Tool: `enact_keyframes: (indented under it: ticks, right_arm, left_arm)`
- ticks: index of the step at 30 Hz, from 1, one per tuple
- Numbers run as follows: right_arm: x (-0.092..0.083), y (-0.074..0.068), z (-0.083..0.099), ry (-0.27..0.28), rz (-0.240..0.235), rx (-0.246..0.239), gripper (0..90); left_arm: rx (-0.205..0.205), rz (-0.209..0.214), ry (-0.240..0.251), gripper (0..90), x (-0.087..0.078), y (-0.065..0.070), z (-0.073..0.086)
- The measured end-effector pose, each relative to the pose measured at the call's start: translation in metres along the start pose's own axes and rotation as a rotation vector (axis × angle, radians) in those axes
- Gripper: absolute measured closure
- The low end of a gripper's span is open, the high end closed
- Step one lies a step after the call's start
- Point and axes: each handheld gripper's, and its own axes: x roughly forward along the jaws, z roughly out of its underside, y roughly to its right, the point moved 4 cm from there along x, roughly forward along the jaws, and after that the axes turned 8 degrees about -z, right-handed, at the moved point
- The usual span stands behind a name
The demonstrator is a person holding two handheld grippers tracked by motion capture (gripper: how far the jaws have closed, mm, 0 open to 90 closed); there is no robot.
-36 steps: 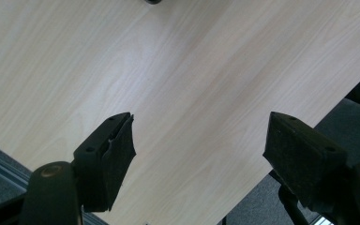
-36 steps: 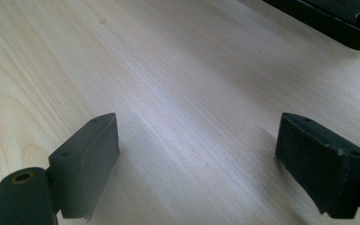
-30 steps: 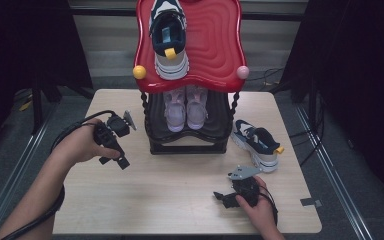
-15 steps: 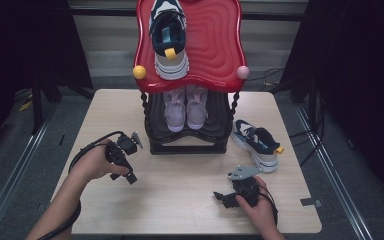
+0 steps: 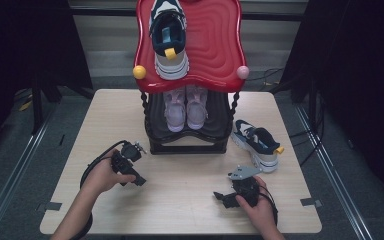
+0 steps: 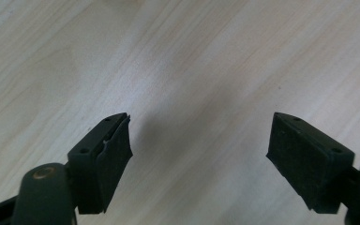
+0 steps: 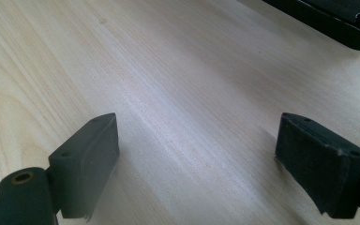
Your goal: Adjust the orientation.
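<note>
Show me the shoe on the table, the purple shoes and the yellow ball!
shoe on the table [image 5: 256,142], high view, dark upper
purple shoes [image 5: 185,107], high view, between the pair's toes
yellow ball [image 5: 139,72], high view, its middle

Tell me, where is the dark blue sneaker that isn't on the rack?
In the high view the dark blue sneaker lies on the table, right of the black shoe rack and just beyond the right gripper.

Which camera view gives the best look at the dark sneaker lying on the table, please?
The high view: the dark sneaker lies whole on the table, right of the rack. Both gripper views look at bare tabletop past open jaws, without it.
</note>
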Motion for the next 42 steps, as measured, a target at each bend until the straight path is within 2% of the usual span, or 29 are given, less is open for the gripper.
enact_keyframes:
  ticks: [1, 3, 8, 12, 13, 14, 16, 18, 22, 24, 29, 33, 42]
  right_arm:
    - [0.000, 0.000, 0.000, 0.000, 0.000, 0.000, 13.2]
    - [0.000, 0.000, 0.000, 0.000, 0.000, 0.000, 13.2]
    - [0.000, 0.000, 0.000, 0.000, -0.001, 0.000, 13.2]
    - [0.000, 0.000, 0.000, 0.000, -0.001, 0.000, 13.2]
    - [0.000, 0.000, 0.000, 0.000, -0.001, 0.000, 13.2]
    - [0.000, 0.000, 0.000, 0.000, -0.001, 0.000, 13.2]
    - [0.000, 0.000, 0.000, 0.000, -0.001, 0.000, 13.2]
    - [0.000, 0.000, 0.000, 0.000, -0.001, 0.000, 13.1]
    - [0.000, 0.000, 0.000, 0.000, -0.001, 0.001, 13.1]
    - [0.000, 0.000, 0.000, -0.002, 0.000, 0.001, 12.8]
    - [0.000, 0.000, 0.000, -0.004, 0.001, -0.004, 12.8]
    - [0.000, -0.001, 0.000, -0.005, -0.004, -0.003, 12.7]
    - [-0.001, -0.001, 0.001, -0.006, -0.016, -0.012, 13.4]
  left_arm:
    - [0.000, 0.000, 0.000, 20.2, 0.000, 0.000, 0.000]
    - [-0.016, -0.004, 0.032, 20.1, 0.010, 0.002, 0.003]
    - [-0.048, -0.030, 0.100, 20.1, 0.021, 0.004, 0.006]
    - [-0.100, -0.049, 0.163, 17.6, 0.027, 0.006, 0.009]
    - [-0.100, -0.049, 0.163, 16.8, 0.027, 0.006, 0.009]
    - [-0.122, -0.056, 0.212, 16.8, 0.028, 0.006, 0.011]
    - [-0.133, -0.074, 0.260, 15.9, 0.030, 0.008, 0.013]
    - [-0.169, -0.089, 0.311, 14.2, 0.032, 0.011, 0.016]
    - [-0.171, -0.104, 0.386, 9.3, 0.036, 0.014, 0.020]
    - [-0.175, -0.108, 0.393, 5.0, 0.037, 0.014, 0.022]
    - [-0.176, -0.112, 0.411, 1.5, 0.039, 0.015, 0.022]
    - [-0.205, -0.124, 0.466, 0.0, 0.042, 0.016, 0.025]
    - [-0.202, -0.124, 0.475, 0.0, 0.042, 0.016, 0.026]
